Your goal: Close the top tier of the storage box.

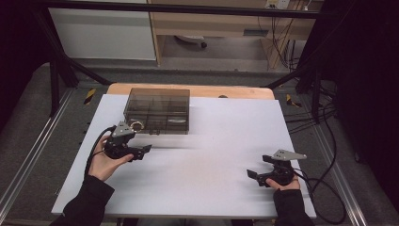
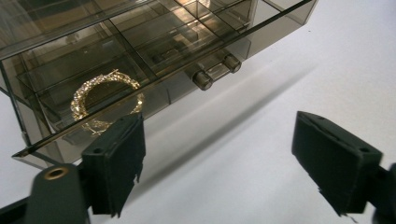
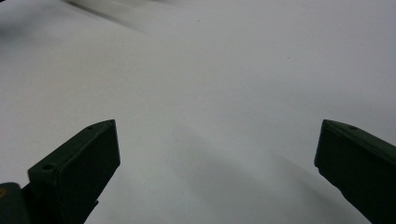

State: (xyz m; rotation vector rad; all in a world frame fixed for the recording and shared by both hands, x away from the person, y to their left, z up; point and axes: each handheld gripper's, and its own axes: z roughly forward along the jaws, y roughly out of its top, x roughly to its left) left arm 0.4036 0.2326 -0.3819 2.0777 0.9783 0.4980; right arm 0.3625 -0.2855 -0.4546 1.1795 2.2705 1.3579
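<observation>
A smoky clear plastic organiser box (image 1: 157,110) with several compartments stands at the back left of the white table. Its drawer front carries two round knobs (image 2: 203,80). A gold sparkly bracelet (image 2: 93,95) lies in its front left compartment (image 1: 137,125). My left gripper (image 1: 143,150) hovers just in front of the box with jaws wide apart and nothing between them (image 2: 219,172). My right gripper (image 1: 252,175) rests low at the front right, also open and empty (image 3: 217,163), facing bare table.
The white board (image 1: 211,155) lies on a wooden table (image 1: 226,91) inside a black metal frame. Cables trail off the right edge (image 1: 324,188). Grey floor and a desk lie beyond the far edge.
</observation>
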